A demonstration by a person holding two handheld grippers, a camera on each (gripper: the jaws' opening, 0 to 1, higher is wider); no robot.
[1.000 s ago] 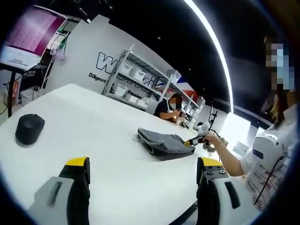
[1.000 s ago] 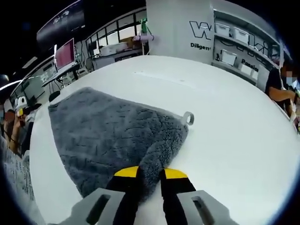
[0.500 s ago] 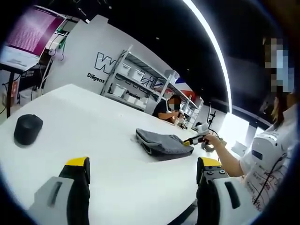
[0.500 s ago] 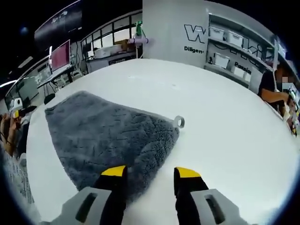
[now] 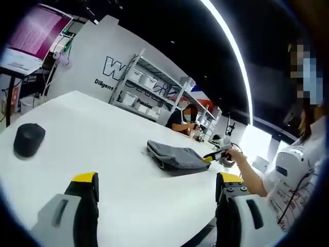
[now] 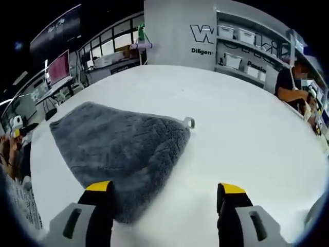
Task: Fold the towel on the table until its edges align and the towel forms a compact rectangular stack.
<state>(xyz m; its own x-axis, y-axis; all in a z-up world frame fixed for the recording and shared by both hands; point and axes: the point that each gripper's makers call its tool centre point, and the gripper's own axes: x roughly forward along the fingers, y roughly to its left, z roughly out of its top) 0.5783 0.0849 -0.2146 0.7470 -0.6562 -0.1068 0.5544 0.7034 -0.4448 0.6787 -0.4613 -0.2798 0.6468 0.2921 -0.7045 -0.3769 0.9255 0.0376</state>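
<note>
Work surface: one large white table [image 5: 103, 149] with a rounded edge, plain matte top, running from the lower left of the left gripper view up toward its centre.

Lying on it: a grey towel [image 5: 175, 157], folded into a flat layered bundle, right of centre in the left gripper view. In the right gripper view the same towel [image 6: 121, 146] spreads over the left half of the frame, plush pile up, with a small loop tag [image 6: 189, 122] at its far corner resting on the tabletop (towel outline looks roughly triangular here).

Also on the table: a black rounded object [image 5: 29, 139], far left of the left gripper view, well apart from the towel.
</note>
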